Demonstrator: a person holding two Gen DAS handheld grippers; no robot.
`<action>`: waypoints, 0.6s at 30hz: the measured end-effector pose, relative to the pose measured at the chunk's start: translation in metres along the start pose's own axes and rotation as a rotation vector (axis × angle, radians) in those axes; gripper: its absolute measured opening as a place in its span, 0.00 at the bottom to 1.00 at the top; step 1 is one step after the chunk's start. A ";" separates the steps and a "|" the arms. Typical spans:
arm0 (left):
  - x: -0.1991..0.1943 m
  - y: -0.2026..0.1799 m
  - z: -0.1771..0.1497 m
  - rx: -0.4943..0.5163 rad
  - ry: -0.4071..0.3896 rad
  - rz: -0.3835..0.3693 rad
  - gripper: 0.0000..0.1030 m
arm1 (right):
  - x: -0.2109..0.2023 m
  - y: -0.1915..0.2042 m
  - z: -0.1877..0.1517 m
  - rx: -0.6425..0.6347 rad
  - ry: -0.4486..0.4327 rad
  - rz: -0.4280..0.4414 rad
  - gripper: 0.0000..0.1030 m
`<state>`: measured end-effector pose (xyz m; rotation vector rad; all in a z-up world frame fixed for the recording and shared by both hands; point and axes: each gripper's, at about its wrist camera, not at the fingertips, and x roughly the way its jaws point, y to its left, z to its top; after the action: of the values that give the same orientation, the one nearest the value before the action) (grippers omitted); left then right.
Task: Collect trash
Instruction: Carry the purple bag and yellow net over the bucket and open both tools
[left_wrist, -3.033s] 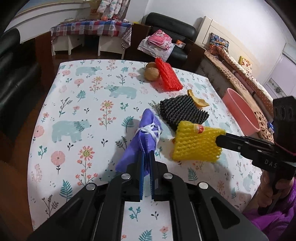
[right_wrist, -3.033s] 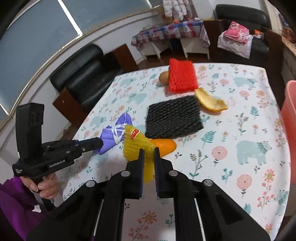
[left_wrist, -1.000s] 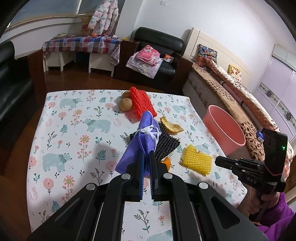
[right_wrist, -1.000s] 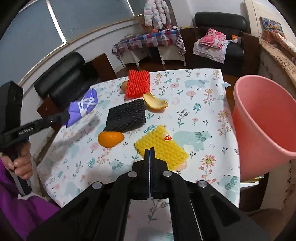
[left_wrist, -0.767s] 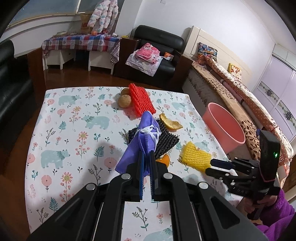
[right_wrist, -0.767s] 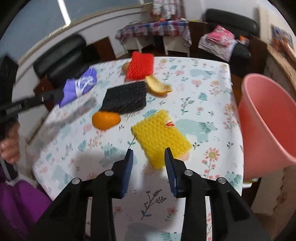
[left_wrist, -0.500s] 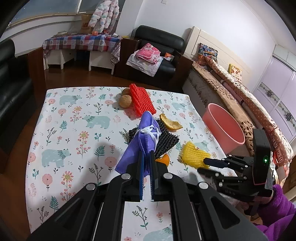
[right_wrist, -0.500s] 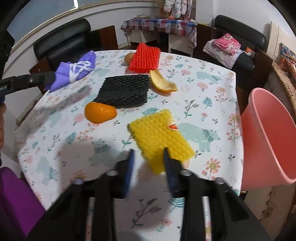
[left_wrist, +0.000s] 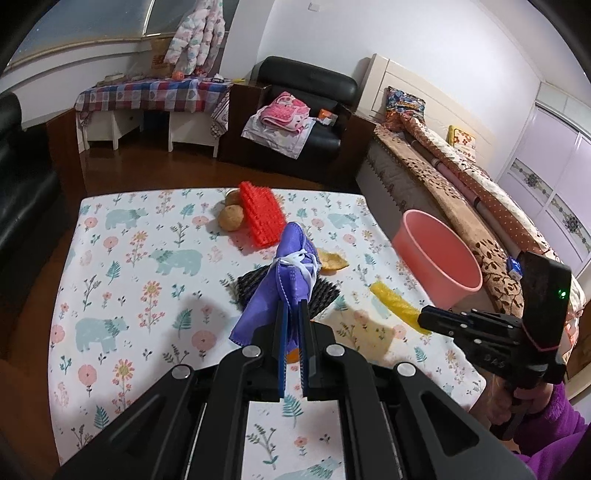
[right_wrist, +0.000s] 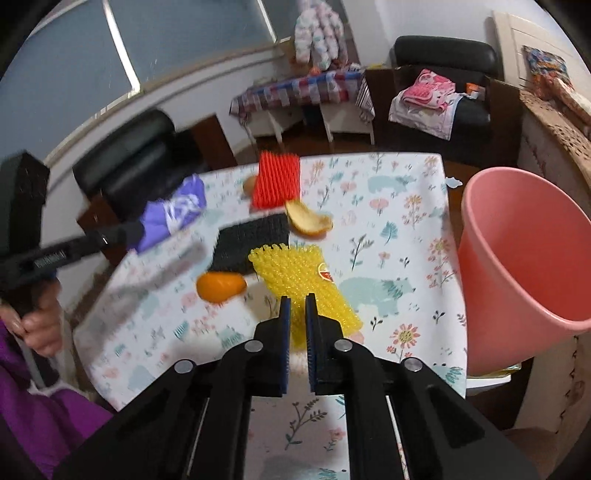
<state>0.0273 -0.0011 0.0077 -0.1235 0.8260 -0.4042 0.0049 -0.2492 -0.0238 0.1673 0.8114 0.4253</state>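
Right gripper (right_wrist: 297, 310), fingers pinching the yellow foam fruit net (right_wrist: 306, 288), has the pink bin (right_wrist: 524, 266) at two o'clock; left gripper (left_wrist: 291, 314) clamps a purple mask (left_wrist: 284, 280).

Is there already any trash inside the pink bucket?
No, the right wrist view looks into the pink bucket and the part of its inside that shows holds nothing.
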 end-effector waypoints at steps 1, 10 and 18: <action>0.000 -0.003 0.001 0.003 -0.002 -0.004 0.04 | -0.003 -0.001 0.001 0.015 -0.009 0.013 0.08; 0.007 -0.035 0.019 0.042 -0.035 -0.042 0.04 | -0.025 -0.016 0.009 0.127 -0.101 0.055 0.08; 0.026 -0.077 0.038 0.086 -0.044 -0.099 0.04 | -0.054 -0.049 0.011 0.232 -0.207 -0.005 0.08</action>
<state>0.0474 -0.0838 0.0356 -0.0930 0.7601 -0.5275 -0.0052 -0.3165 0.0050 0.4181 0.6553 0.3020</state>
